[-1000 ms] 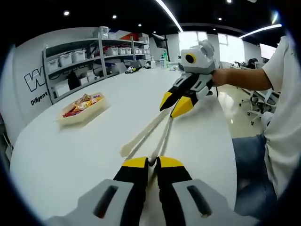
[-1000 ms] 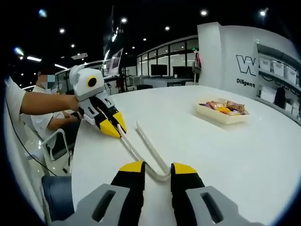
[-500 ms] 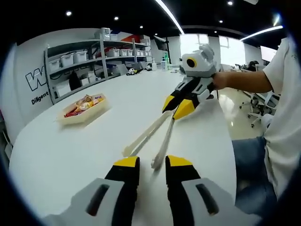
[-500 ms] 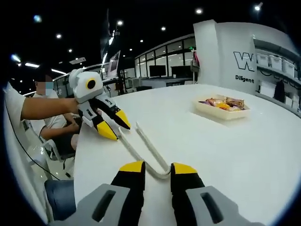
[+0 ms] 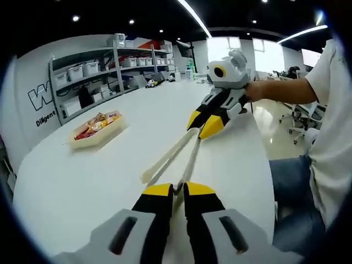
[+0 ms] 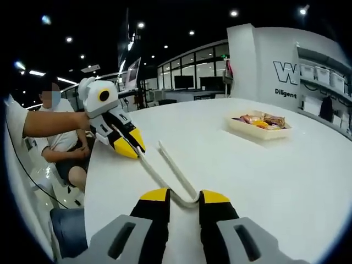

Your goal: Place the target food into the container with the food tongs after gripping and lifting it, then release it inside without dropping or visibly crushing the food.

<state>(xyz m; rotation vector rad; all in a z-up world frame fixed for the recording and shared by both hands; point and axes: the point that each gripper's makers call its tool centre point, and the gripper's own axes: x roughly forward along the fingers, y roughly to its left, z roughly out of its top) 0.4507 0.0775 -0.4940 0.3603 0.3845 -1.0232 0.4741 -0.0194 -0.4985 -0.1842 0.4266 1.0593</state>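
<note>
White food tongs (image 5: 170, 157) hang over the white table (image 5: 71, 181), held between both grippers. My left gripper (image 5: 177, 190) is shut on the tip of one tong arm; the other arm's tip sticks out free to its left. My right gripper (image 5: 202, 122) comes in from the upper right, shut on the tongs' bent end. In the right gripper view that bend (image 6: 184, 199) sits between my right gripper's (image 6: 184, 193) jaws, and the left gripper (image 6: 132, 148) pinches the far arm tip. A shallow tray (image 5: 96, 132) of wrapped snacks (image 6: 258, 121) rests farther off on the table.
Shelves with white bins (image 5: 93, 69) line the wall beyond the tray. The table's curved edge (image 5: 258, 165) runs close to a person's body and jeans. Another person (image 6: 58, 137) sits on a chair past the table's edge. Bare tabletop lies between tongs and tray.
Half a second ago my left gripper's jaws stood apart around the tong arm; now they are shut on it again, as one second ago. The right gripper kept hold of the bend.
</note>
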